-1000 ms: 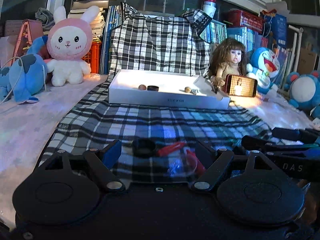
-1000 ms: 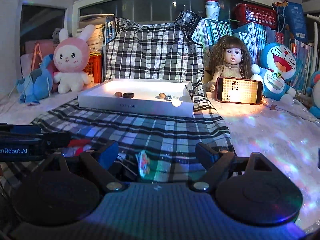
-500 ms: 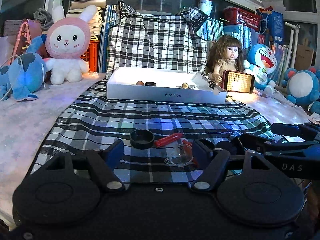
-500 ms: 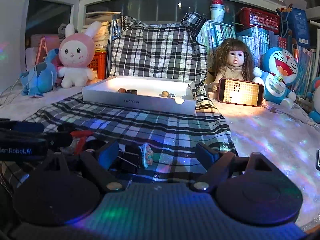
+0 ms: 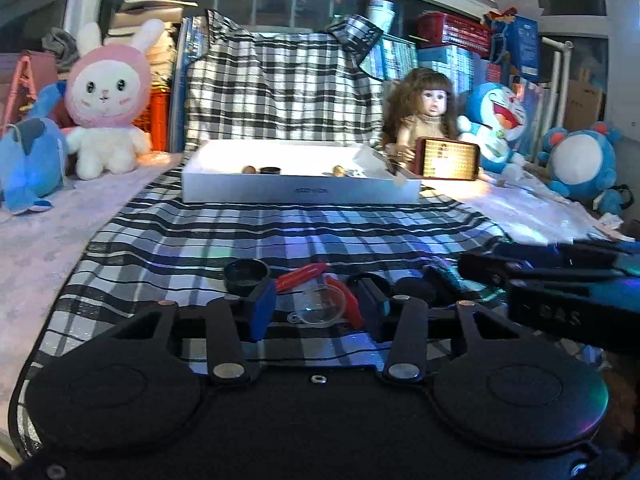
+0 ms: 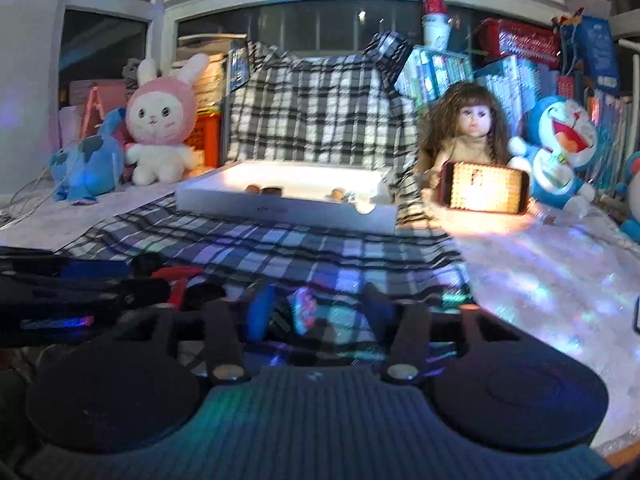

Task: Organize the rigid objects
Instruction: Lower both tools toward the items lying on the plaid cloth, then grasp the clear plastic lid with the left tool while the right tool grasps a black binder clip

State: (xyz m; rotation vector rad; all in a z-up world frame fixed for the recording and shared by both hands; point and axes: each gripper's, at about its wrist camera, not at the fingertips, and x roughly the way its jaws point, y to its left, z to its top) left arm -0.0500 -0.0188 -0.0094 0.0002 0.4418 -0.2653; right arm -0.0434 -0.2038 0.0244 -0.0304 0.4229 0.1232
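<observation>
**Grippers low over the plaid cloth, small objects between the fingers**

Grippers sit side by side near the front edge of a black-and-white plaid cloth (image 5: pixel 280 232). The left gripper (image 5: pixel 316 304) has its jaws apart, holding nothing; between its fingers lie a clear round plastic piece (image 5: pixel 320 310) and a red curved piece (image 5: pixel 300 272) on the cloth. A black round cap (image 5: pixel 246 274) rests just beyond the tip of its left-hand finger, close to it; whether they touch cannot be told. To its right, the right gripper shows as dark bars crossing the edge of the left wrist view.

The right gripper (image 6: pixel 320 312) also stands with its jaws spread and nothing clamped. A small multicoloured object (image 6: pixel 302 312) sits upright on the cloth between its fingers, nearer the left one; motion blur hides what it is. The left gripper's dark body fills the left margin of the right wrist view, with the red piece and a black round shape showing just past it.

Farther back on the cloth lies a shallow white box (image 5: pixel 300 192), brightly lit, holding two brown rounded items, a dark ring-shaped item and some small pieces too tiny to name. Beside the box's right end sits a doll (image 5: pixel 428 120) behind a glowing phone (image 5: pixel 448 158). A pink-hooded bunny plush (image 5: pixel 106 108) sits at the box's left, and a blue Doraemon plush (image 5: pixel 496 120) at the far right.
</observation>
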